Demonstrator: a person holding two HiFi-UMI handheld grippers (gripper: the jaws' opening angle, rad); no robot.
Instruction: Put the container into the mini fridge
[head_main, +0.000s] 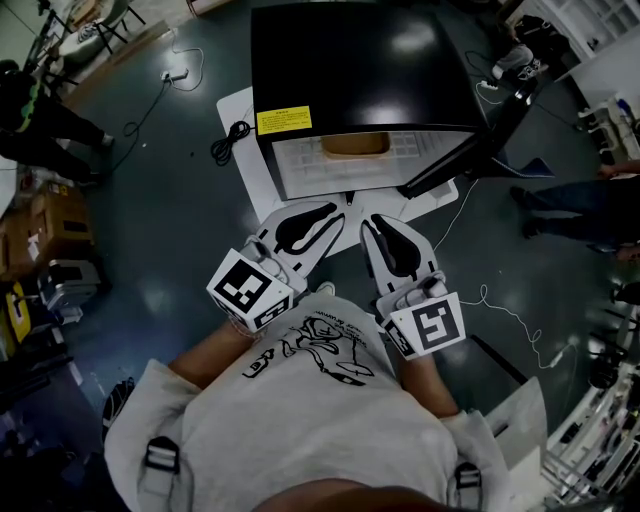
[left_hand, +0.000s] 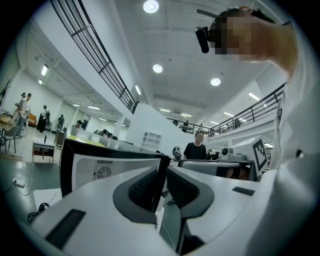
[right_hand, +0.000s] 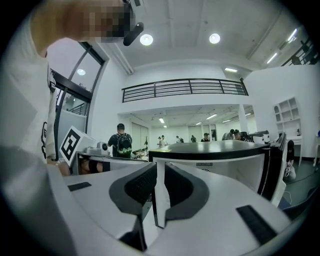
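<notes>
The mini fridge shows a glossy black top and a yellow paper label above a shiny dark floor, with the left gripper and right gripper in matt white plastic, ribbed black pads, and a shirt of grey cloth.

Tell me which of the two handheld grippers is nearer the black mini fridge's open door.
The right gripper: the black fridge door hangs open on its side, while the left gripper sits farther off.
</notes>
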